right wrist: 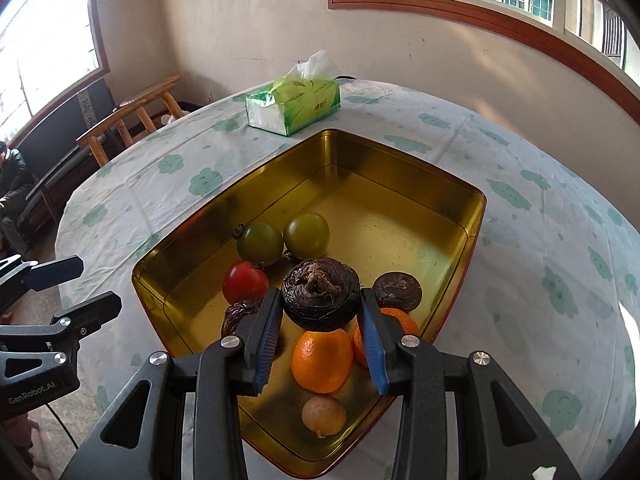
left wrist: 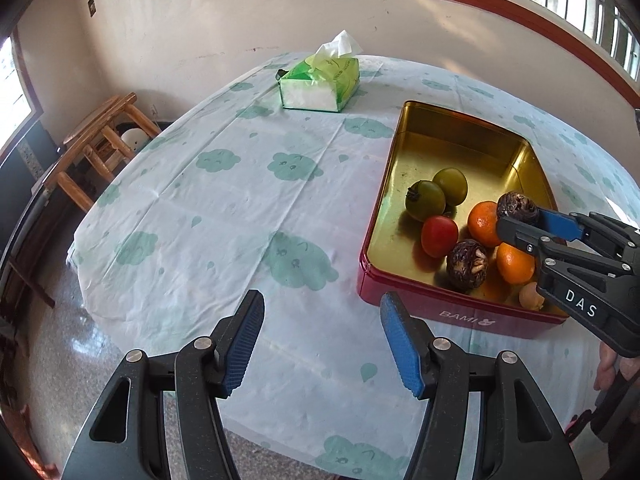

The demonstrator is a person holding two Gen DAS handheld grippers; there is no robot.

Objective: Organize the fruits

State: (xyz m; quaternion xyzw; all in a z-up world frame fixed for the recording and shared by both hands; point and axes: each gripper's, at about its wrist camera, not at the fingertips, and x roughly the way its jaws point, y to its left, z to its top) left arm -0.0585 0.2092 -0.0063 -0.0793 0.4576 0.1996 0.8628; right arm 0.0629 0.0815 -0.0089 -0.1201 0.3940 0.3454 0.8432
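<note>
A gold-lined metal tin (right wrist: 452, 184) with red outer walls is sitting on the table. Inside it, going left to right, are lying a red tomato (right wrist: 245, 287), two green tomatoes (right wrist: 260, 243), a dark water chestnut (right wrist: 240, 318), two oranges (right wrist: 322, 360), a small tan longan (right wrist: 323, 416) and another water chestnut (right wrist: 397, 291). The right gripper (right wrist: 320, 332) is hanging over the tin's near end, its blue ribbed pads (right wrist: 267, 336) pressing both sides of a third, wrinkled water chestnut (right wrist: 320, 298). The left gripper (left wrist: 322, 344) is hovering left of the tin over the cloud-printed tablecloth (left wrist: 224, 208), jaws parted around nothing. A green tissue pack (left wrist: 318, 80) is resting farther back, before a plaster wall and wood-framed windows.
</note>
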